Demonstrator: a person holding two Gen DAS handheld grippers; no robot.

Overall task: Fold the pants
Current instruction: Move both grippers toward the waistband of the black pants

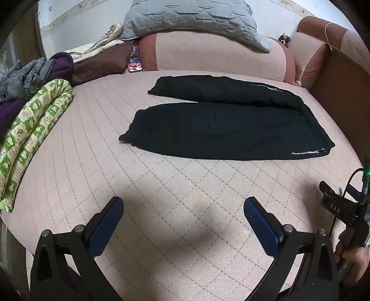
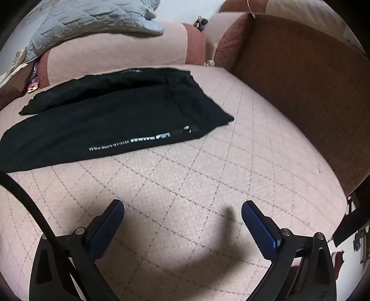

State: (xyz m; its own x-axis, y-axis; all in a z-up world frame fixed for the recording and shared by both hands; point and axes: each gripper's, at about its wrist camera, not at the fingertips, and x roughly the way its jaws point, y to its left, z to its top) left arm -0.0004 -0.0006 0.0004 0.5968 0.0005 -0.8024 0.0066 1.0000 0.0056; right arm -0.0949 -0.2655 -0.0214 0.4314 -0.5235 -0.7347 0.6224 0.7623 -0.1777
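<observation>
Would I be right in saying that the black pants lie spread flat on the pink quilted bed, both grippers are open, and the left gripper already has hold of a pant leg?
Not quite: the left gripper holds nothing. The left wrist view shows its jaws open over bare pink quilted bed, short of the black pants. The right gripper is open too, and the pants do lie spread flat.

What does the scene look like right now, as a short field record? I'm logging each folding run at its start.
surface: pink quilted bed cover
garment: black pants, spread flat, legs side by side, white lettering along the near edge
left gripper: open, empty, over bare cover, short of the pants
right gripper: open, empty, short of the pants
clutter: green patterned cloth, grey quilt
</observation>
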